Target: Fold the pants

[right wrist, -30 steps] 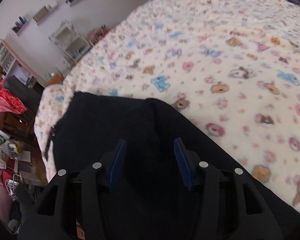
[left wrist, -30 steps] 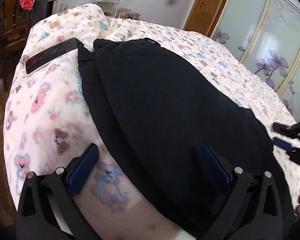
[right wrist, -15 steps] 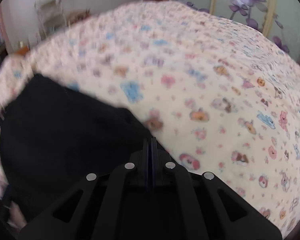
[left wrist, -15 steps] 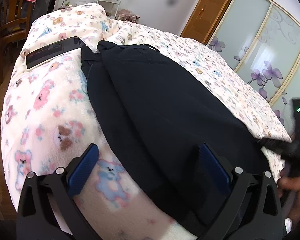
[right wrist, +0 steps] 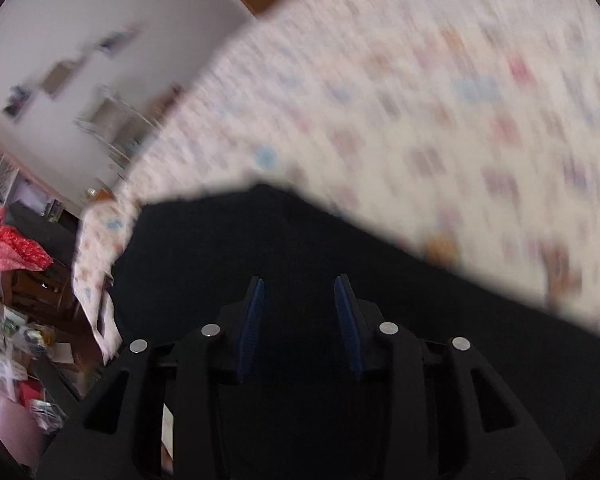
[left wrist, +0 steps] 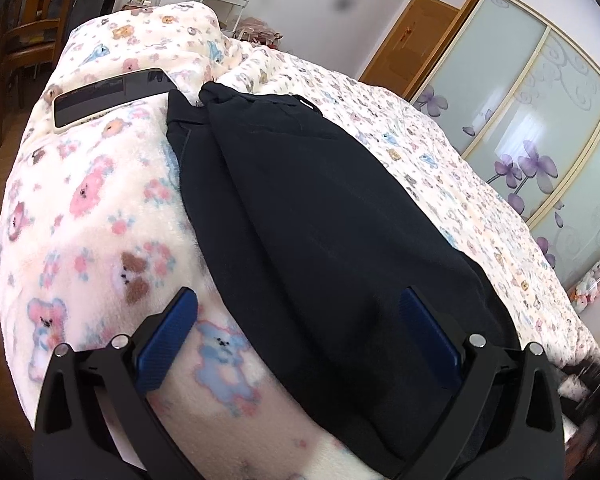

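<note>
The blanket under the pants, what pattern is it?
Cream blanket with pastel teddy bears, clearest in the left wrist view.

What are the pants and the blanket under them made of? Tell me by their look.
Pants: dark, matte woven cloth, probably cotton or a blend; it drapes in soft creases, shows stitched seams and has no shine. Blanket: plush fleece, likely synthetic; fuzzy nap, with printed bears and flowers blurring into the pile.

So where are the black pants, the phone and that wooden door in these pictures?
black pants [left wrist: 320, 216], left wrist view, middle of the top layer
phone [left wrist: 112, 96], left wrist view, centre of its dark screen
wooden door [left wrist: 412, 40], left wrist view, middle panel
</note>
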The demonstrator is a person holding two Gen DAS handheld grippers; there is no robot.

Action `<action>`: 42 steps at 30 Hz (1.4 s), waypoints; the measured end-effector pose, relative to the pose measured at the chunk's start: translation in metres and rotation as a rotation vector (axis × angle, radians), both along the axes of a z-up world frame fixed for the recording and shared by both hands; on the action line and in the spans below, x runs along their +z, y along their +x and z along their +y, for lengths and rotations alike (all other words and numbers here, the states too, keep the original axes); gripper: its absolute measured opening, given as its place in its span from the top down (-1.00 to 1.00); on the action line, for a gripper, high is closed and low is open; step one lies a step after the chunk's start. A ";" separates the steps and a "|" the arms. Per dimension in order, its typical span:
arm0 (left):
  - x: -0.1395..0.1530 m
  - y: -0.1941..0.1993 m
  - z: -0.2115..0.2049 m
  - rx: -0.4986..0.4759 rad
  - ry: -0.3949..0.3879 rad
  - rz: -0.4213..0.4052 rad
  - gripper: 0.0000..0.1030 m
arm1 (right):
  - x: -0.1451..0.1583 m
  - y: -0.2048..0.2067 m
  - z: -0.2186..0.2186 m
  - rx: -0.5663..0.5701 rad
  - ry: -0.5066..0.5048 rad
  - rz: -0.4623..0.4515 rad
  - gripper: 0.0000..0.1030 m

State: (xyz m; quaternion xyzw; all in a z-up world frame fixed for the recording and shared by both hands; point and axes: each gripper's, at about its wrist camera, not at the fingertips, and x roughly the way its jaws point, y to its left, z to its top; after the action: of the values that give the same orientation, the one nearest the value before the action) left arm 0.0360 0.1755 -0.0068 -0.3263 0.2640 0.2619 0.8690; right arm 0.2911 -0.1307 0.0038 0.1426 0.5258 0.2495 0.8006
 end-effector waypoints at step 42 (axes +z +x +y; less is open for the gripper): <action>0.006 0.048 0.144 -0.401 -0.529 -0.156 -0.84 | -0.020 -0.210 -0.133 -0.241 0.294 -0.277 -0.42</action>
State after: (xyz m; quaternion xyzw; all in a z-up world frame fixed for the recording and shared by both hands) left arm 0.0836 0.3197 -0.0007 -0.5011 0.3146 -0.0176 0.8060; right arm 0.0815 -0.2640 -0.0158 0.2838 0.3479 0.2434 0.8598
